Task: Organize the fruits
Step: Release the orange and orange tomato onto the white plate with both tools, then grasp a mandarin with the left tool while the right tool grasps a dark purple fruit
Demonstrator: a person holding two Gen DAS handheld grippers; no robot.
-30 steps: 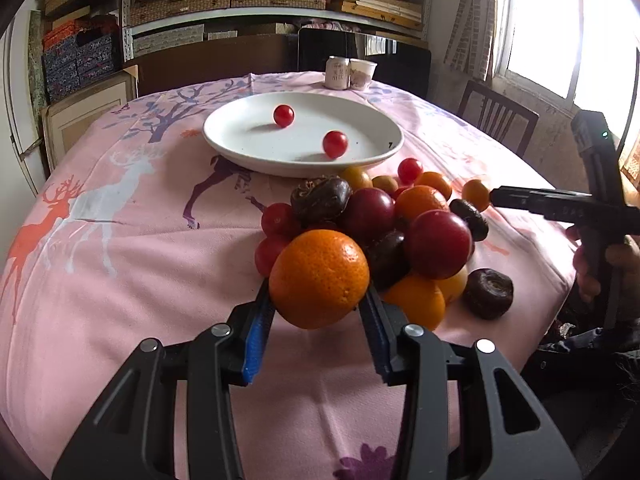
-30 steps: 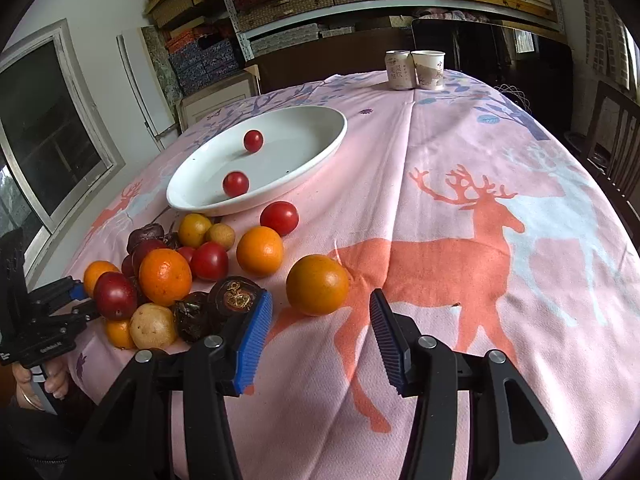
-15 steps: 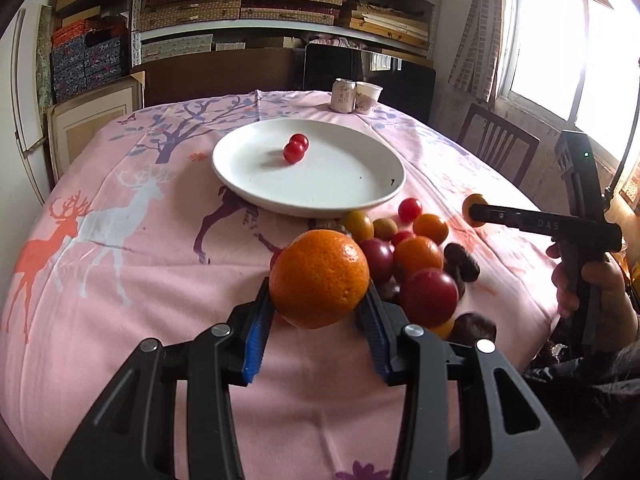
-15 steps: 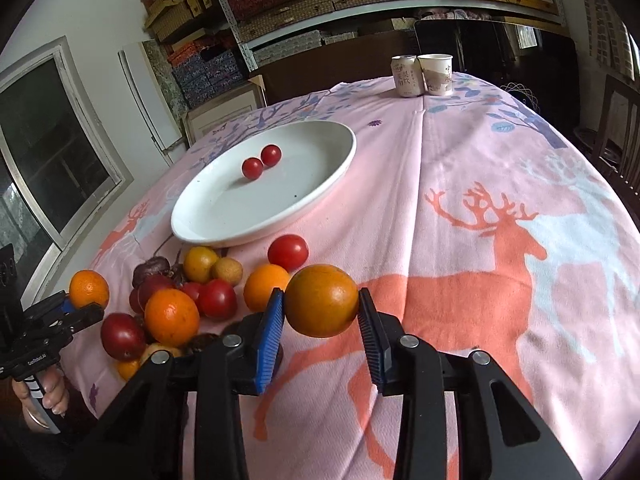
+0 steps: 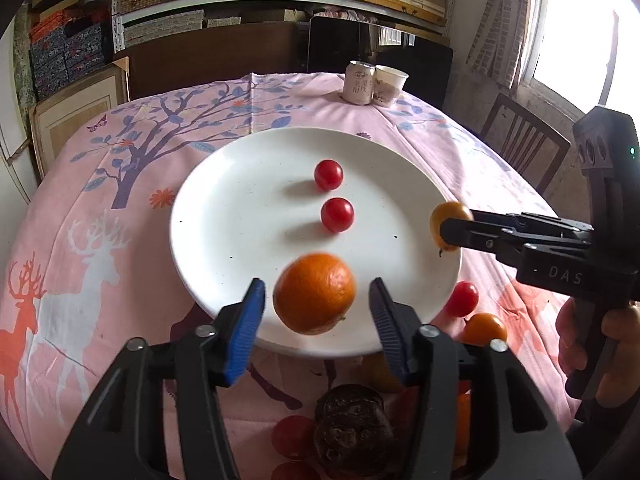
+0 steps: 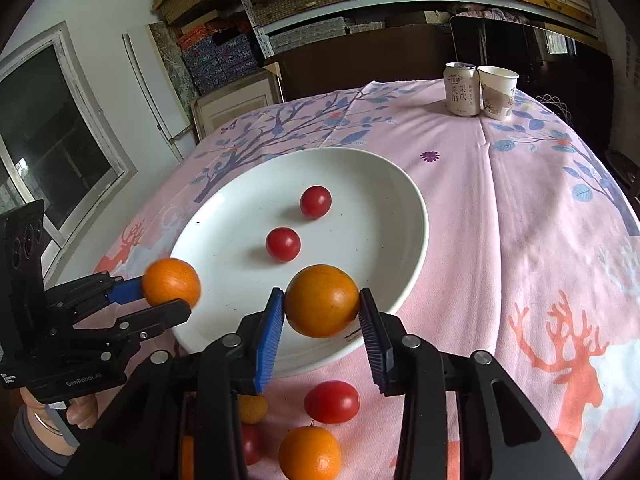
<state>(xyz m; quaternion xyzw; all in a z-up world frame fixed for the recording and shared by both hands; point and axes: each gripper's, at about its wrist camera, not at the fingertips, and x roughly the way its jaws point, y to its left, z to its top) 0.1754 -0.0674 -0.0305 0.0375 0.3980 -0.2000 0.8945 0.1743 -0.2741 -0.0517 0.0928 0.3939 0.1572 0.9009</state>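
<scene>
At the left, the left gripper [image 5: 316, 308] is seen with its blue pads spread apart, a gap showing on each side of an orange [image 5: 314, 293] that appears blurred between them, over the near rim of the white plate [image 5: 224, 216]; whether the orange rests on the plate cannot be told. In the right wrist view the same gripper [image 6: 168, 300] is seen at the plate's left edge with that orange [image 6: 171, 282] at its tips. Two cherry tomatoes [image 5: 328, 175] [image 5: 337, 215] lie apart from each other on the plate's middle. Further right, a second orange [image 6: 322, 301] is clamped between the pads of the right gripper [image 6: 322, 312], held over the plate's near right rim. Below the plate, on the pink tablecloth [image 6: 520, 220], loose fruit is scattered: a red tomato [image 6: 331, 402], a small orange [image 6: 310, 453], and a dark wrinkled fruit [image 5: 352, 424] partly hidden behind the left gripper's frame. At the table's far side, well apart from the plate, a drink can [image 6: 462, 88] and a paper cup [image 6: 497, 92] stand touching. A wooden chair [image 5: 524, 144] is seen beyond the table's right edge.
</scene>
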